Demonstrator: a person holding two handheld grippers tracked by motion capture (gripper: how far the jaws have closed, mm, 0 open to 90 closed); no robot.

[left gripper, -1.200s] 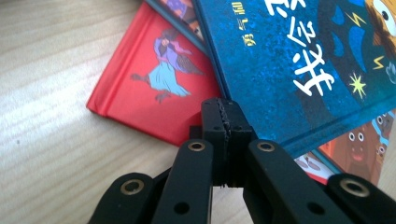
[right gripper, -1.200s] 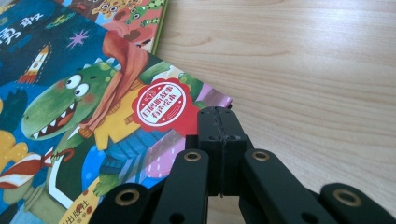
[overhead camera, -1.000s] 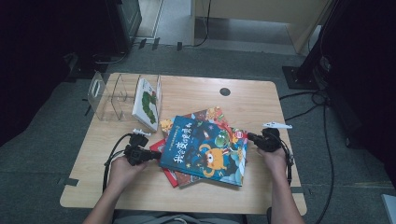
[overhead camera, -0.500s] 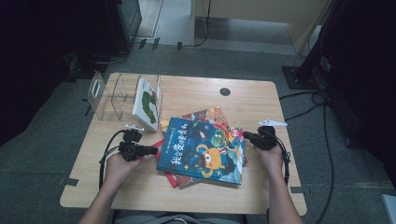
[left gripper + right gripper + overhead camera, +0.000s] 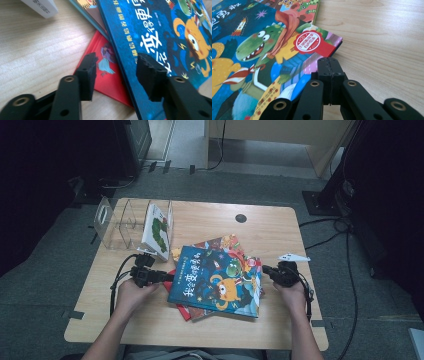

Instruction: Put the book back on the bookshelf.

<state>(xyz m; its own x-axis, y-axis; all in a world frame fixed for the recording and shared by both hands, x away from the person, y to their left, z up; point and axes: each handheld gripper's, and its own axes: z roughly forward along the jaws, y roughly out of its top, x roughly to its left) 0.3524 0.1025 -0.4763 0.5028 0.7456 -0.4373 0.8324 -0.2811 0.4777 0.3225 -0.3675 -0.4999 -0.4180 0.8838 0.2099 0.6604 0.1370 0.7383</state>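
Lying flat, stiff and slick, the blue book (image 5: 160, 37) wants its spine edge pinched between the left claw (image 5: 117, 75), whose pads have just been opening with that edge between them, while the right claw (image 5: 329, 67) is closed empty.

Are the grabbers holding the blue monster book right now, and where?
Nothing is held. The left gripper has just been opening, its jaws apart astride the blue book's edge without pressing it. The right gripper is shut, empty, beside the book's corner.

L claw (image 5: 116, 75): blk ridged pads, brass rivets | R claw (image 5: 329, 72): blk, same rivets | blk cables
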